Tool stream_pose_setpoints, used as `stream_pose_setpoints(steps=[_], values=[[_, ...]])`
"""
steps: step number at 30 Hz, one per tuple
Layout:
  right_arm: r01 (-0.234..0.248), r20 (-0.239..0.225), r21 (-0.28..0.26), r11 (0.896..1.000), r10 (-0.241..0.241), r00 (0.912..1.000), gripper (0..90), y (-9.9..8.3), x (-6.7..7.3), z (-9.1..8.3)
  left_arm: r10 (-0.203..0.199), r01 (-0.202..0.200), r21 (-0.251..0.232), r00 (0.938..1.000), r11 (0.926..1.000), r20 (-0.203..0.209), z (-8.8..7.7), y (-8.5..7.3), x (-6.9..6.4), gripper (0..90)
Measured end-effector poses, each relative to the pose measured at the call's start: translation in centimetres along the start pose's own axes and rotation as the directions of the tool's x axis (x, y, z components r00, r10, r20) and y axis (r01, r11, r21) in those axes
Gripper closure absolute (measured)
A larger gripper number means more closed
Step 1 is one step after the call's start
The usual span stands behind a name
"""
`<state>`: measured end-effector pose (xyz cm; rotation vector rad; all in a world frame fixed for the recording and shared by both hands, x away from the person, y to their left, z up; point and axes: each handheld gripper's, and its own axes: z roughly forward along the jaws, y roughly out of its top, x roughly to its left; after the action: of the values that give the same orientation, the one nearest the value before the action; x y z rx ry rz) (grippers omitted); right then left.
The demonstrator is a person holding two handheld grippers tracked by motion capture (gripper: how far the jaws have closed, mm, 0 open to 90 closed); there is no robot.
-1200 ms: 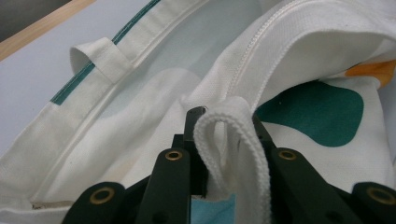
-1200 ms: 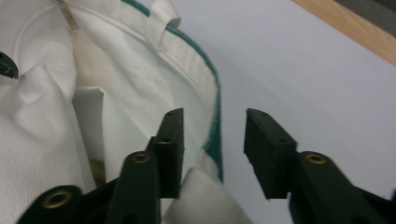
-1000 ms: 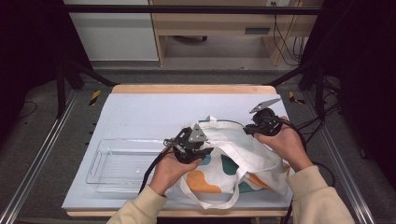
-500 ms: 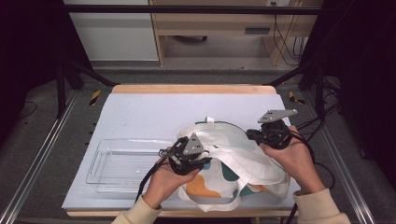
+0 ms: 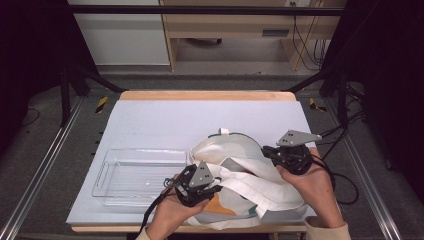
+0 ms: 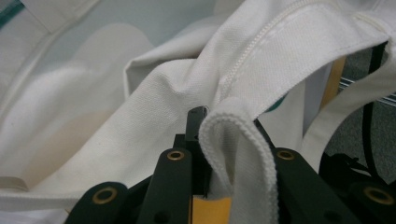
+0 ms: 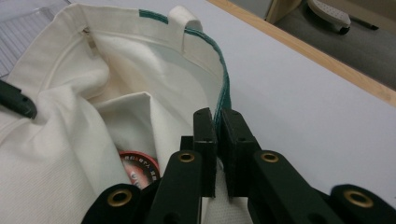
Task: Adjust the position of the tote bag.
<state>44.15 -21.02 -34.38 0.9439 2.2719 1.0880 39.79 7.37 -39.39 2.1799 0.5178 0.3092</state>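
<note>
Canvas tote bag (image 5: 250, 172), cream with green trim, is pinched by both grippers' fingers (image 7: 205, 135).

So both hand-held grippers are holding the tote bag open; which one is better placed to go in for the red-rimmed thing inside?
Probably right. The right hand-held gripper pinches the green-edged rim directly above the red-rimmed object in the tote bag. The left hand-held gripper clamps folded cloth at the opposite edge.

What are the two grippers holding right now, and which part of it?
Both hold the cloth bag. The left gripper is clamped on a folded strap of it; the right gripper pinches the green-trimmed rim of its opening.
</note>
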Motion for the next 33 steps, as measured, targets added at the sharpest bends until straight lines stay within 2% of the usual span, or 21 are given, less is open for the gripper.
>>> stream_pose_setpoints(steps=[3, 7, 12, 15, 17, 18, 21, 22, 25, 26, 29, 30, 33], values=[[0.008, -0.003, 0.012, 1.0, -0.008, 1.0, 85.1, 0.0, 0.0, 0.2, 0.003, -0.003, 0.001, 1.0, 1.0, -0.001, -0.1, -0.3, -0.2, 77.5], [-0.004, -0.013, -0.009, 1.0, 0.004, 0.9999, 85.1, -0.3, 0.0, -0.1, -0.003, 0.003, 0.007, 1.0, 1.0, 0.002, 0.0, -0.8, -0.6, 77.4], [-0.029, -0.034, -0.028, 0.999, 0.028, 0.999, 85.1, -0.8, -0.1, -0.3, -0.029, 0.029, -0.022, 0.9996, 0.9993, -0.003, -0.6, -1.4, -0.7, 75.7], [-0.027, -0.037, -0.03, 0.999, 0.026, 0.999, 85.1, -0.8, 0.1, -0.3, -0.05, 0.049, -0.06, 0.9986, 0.997, -0.019, -1.4, -1.4, -0.7, 62.3], [-0.025, -0.036, -0.028, 0.999, 0.024, 0.9991, 85.1, -0.8, 0.2, -0.4, -0.059, 0.057, -0.072, 0.9979, 0.9958, -0.026, -1.7, -1.4, -0.7, 50.3], [-0.023, -0.033, -0.027, 0.999, 0.022, 0.9992, 85.1, -0.8, 0.3, -0.4, -0.069, 0.065, -0.085, 0.9969, 0.9942, -0.038, -2.4, -1.4, -0.8, 45.6], [-0.023, -0.03, -0.028, 0.999, 0.022, 0.9993, 85.1, -0.8, 0.3, -0.4, -0.072, 0.069, -0.096, 0.9969, 0.9929, -0.03, -3.1, -1.6, -0.9, 38.8], [-0.026, -0.033, -0.027, 0.999, 0.025, 0.9992, 85.1, -0.8, 0.3, -0.3, -0.08, 0.077, -0.104, 0.9964, 0.9916, -0.027, -3.8, -1.6, -0.7, 36.9], [-0.023, -0.036, -0.023, 0.999, 0.022, 0.9991, 85.1, -0.8, 0.5, -0.3, -0.089, 0.087, -0.127, 0.9959, 0.9881, -0.015, -4.4, -1.4, -0.6, 34.4], [-0.023, -0.036, -0.025, 0.999, 0.022, 0.9991, 85.1, -0.9, 0.6, -0.3, -0.084, 0.084, -0.126, 0.9965, 0.9884, 0.006, -4.8, -1.1, -0.6, 34.0], [-0.024, -0.039, -0.024, 0.999, 0.023, 0.999, 85.1, -0.9, 0.6, -0.3, -0.078, 0.079, -0.138, 0.9969, 0.9872, 0.014, -5.1, -0.7, -0.6, 33.6], [-0.026, -0.041, -0.025, 0.999, 0.025, 0.9988, 85.1, -0.9, 0.6, -0.3, -0.074, 0.078, -0.138, 0.9967, 0.9873, 0.035, -5.3, -0.3, -0.6, 32.0], [-0.027, -0.042, -0.027, 0.999, 0.026, 0.9988, 85.1, -0.9, 0.6, -0.4, -0.059, 0.063, -0.142, 0.9978, 0.9878, 0.031, -5.3, 0.2, -0.7, 32.1]])
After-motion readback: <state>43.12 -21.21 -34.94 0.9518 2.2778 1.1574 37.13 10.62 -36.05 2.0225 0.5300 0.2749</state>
